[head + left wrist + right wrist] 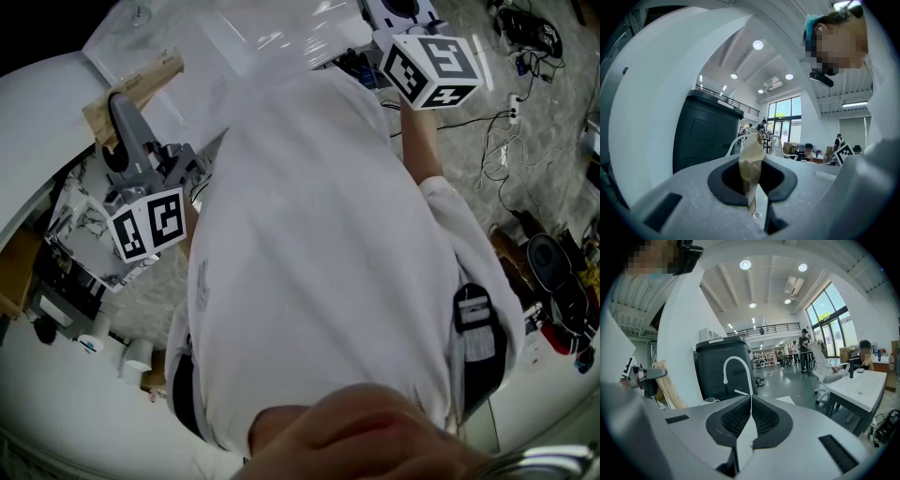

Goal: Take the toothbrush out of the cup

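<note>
No toothbrush or cup shows in any view. In the head view I look down on a person's white shirt (328, 244). My left gripper (753, 161) points level, its jaws closed on a thin tan strip (751, 145) that stands up between the pads. Its marker cube (148, 223) is at the left beside the shirt. My right gripper (751, 397) is shut, pads touching, with nothing between them. Its marker cube (433, 67) is raised at the upper right, and its jaws are out of the head view.
A dark bin (723, 369) with a white curved tap (736, 365) in front stands ahead of the right gripper. A white table (862, 390) and chair (825, 364) are to its right. Cables (520, 42) lie on the floor. A wooden piece (131, 89) is near the left gripper.
</note>
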`<state>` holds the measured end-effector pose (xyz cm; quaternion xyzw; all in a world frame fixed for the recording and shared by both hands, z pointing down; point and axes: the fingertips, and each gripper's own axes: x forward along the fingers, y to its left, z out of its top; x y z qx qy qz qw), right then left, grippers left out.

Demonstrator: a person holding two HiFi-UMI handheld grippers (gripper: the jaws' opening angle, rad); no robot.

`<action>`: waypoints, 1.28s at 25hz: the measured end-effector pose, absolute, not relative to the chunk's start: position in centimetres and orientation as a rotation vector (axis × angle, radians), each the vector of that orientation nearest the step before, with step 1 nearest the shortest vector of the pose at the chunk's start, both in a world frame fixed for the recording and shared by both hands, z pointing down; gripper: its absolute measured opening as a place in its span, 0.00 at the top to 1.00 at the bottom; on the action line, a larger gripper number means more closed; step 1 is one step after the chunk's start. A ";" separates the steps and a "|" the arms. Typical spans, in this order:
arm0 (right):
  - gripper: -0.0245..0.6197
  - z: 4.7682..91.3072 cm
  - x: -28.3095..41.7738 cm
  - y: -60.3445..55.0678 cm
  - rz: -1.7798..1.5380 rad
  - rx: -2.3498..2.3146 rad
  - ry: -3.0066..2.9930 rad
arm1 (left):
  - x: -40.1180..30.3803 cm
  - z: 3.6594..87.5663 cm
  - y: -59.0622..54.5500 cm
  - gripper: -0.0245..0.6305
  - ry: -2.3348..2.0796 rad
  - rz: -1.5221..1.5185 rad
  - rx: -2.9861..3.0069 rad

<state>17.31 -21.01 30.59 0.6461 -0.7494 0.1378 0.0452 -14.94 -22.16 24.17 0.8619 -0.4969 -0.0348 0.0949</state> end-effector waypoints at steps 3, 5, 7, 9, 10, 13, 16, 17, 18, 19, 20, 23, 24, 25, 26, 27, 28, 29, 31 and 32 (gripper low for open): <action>0.94 30.6 17.3 -21.0 0.420 1.972 -2.288 | -15.0 24.2 -22.1 0.90 -1.475 -0.108 2.553; 0.94 30.7 17.3 -21.0 0.420 1.971 -2.288 | -14.9 24.2 -22.1 0.90 -1.475 -0.111 2.554; 0.94 30.7 17.3 -21.0 0.422 1.972 -2.288 | -14.9 24.2 -22.1 0.90 -1.474 -0.114 2.554; 0.94 30.8 17.3 -20.9 0.423 1.971 -2.286 | -14.9 24.2 -22.1 0.90 -1.473 -0.116 2.555; 0.94 30.8 17.3 -20.9 0.424 1.972 -2.286 | -14.9 24.2 -22.1 0.90 -1.472 -0.116 2.555; 0.94 30.7 17.3 -20.9 0.424 1.972 -2.283 | -14.9 24.2 -22.1 0.90 -1.470 -0.115 2.552; 0.94 30.7 17.4 -20.9 0.422 1.973 -2.282 | -14.9 24.2 -22.1 0.90 -1.471 -0.116 2.550; 0.94 30.7 17.4 -20.9 0.421 1.973 -2.281 | -14.9 24.2 -22.1 0.90 -1.472 -0.118 2.550; 0.94 30.7 17.4 -20.9 0.420 1.973 -2.282 | -14.9 24.2 -22.1 0.90 -1.473 -0.119 2.550; 0.94 30.7 17.5 -20.9 0.419 1.973 -2.282 | -15.0 24.2 -22.1 0.90 -1.473 -0.121 2.550; 0.94 30.6 17.5 -20.9 0.418 1.972 -2.283 | -15.0 24.1 -22.1 0.90 -1.474 -0.121 2.551; 0.94 30.7 17.5 -20.9 0.419 1.972 -2.285 | -14.9 24.1 -22.1 0.90 -1.473 -0.124 2.552; 0.94 30.7 17.5 -20.9 0.420 1.972 -2.285 | -14.8 24.1 -22.1 0.90 -1.472 -0.124 2.553; 0.94 30.7 17.5 -20.9 0.421 1.973 -2.285 | -14.8 24.1 -22.1 0.90 -1.471 -0.124 2.553; 0.94 30.7 17.6 -20.9 0.420 1.973 -2.285 | -14.7 24.1 -22.1 0.90 -1.470 -0.124 2.554; 0.94 30.7 17.6 -20.9 0.419 1.972 -2.285 | -14.7 24.1 -22.1 0.90 -1.469 -0.125 2.554; 0.94 30.7 17.6 -20.9 0.417 1.972 -2.285 | -14.6 24.1 -22.1 0.90 -1.469 -0.126 2.555; 0.94 30.6 17.6 -20.9 0.416 1.971 -2.285 | -14.6 24.1 -22.1 0.90 -1.468 -0.127 2.555; 0.94 30.6 17.6 -20.9 0.414 1.970 -2.284 | -14.6 24.0 -22.0 0.90 -1.467 -0.129 2.555; 0.94 30.6 17.6 -20.9 0.413 1.969 -2.283 | -14.6 24.0 -22.0 0.90 -1.466 -0.129 2.556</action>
